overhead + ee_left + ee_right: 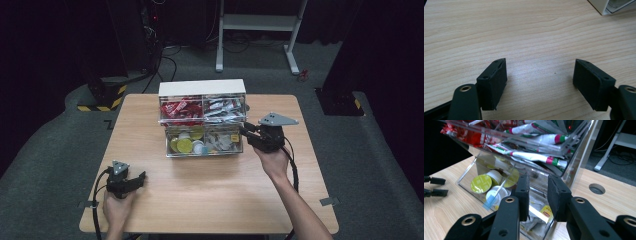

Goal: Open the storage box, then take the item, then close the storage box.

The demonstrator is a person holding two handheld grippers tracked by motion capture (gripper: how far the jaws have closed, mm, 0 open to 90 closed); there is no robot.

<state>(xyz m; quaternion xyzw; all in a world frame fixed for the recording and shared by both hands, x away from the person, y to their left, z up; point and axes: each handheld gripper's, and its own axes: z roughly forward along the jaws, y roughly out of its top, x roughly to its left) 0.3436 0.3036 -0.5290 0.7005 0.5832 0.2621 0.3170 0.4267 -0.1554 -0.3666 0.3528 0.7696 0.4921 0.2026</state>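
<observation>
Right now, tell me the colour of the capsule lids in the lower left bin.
Mostly yellow-green capsule lids, clearest in the right gripper view.

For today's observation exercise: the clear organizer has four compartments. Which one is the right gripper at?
The lower right compartment, holding tea bags. The right gripper has its jaws at that bin's corner; the other three hold red packets, white sachets and green-lidded capsules.

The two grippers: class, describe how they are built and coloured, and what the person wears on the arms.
Both the left gripper and the right gripper are black, each topped by a grey three-cornered plate and trailing a black cable. Their jaws are flat rectangular blocks with textured faces, on arms with brass-ringed holes. The forearms show no sleeves.
</observation>
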